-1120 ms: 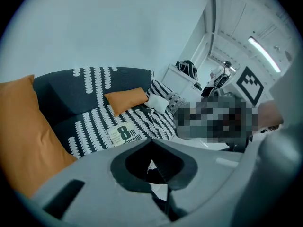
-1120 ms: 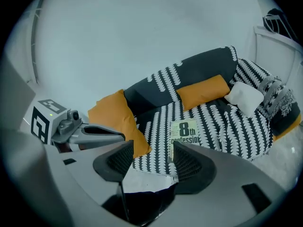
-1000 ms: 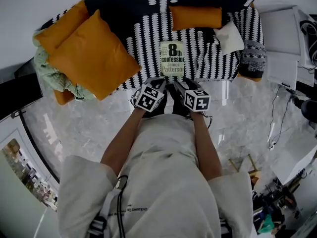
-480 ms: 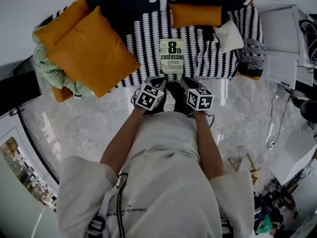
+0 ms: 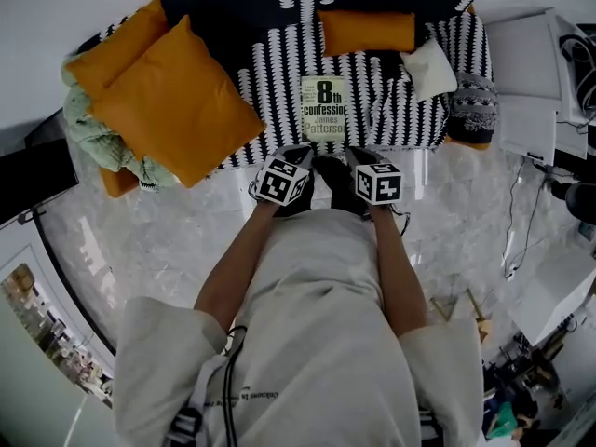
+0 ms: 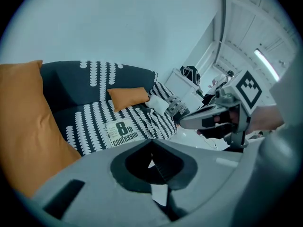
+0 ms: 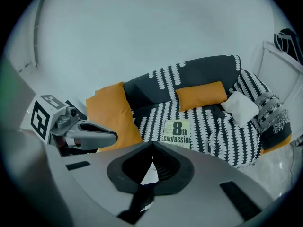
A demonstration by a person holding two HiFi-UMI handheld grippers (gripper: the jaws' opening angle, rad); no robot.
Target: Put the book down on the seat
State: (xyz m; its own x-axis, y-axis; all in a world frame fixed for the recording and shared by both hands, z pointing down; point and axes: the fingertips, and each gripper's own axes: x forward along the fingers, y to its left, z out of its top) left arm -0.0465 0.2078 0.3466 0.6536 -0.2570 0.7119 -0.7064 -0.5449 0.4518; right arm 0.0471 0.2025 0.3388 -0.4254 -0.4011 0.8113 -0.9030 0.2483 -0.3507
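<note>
The book (image 5: pixel 323 108), pale green with large black print, lies flat on the black-and-white patterned sofa seat (image 5: pixel 270 73), cover up and apart from both grippers. It also shows in the left gripper view as the book (image 6: pixel 124 132) and in the right gripper view as the book (image 7: pixel 177 132). My left gripper (image 5: pixel 301 156) and right gripper (image 5: pixel 356 159) hover side by side just short of the sofa's front edge, over the floor. Both point at the sofa. The left gripper (image 6: pixel 151 142) and the right gripper (image 7: pixel 152 146) have their jaws together with nothing between them.
A large orange cushion (image 5: pixel 172 101) leans at the seat's left beside a green blanket (image 5: pixel 93 138). A small orange cushion (image 5: pixel 366 32) and a white cushion (image 5: pixel 430 68) lie behind and right of the book. White furniture (image 5: pixel 531 73) stands at the right, on the marble floor (image 5: pixel 140 240).
The right gripper's fingers have drawn together. Both grippers have barely shifted in front of the sofa, and the book has not moved.
</note>
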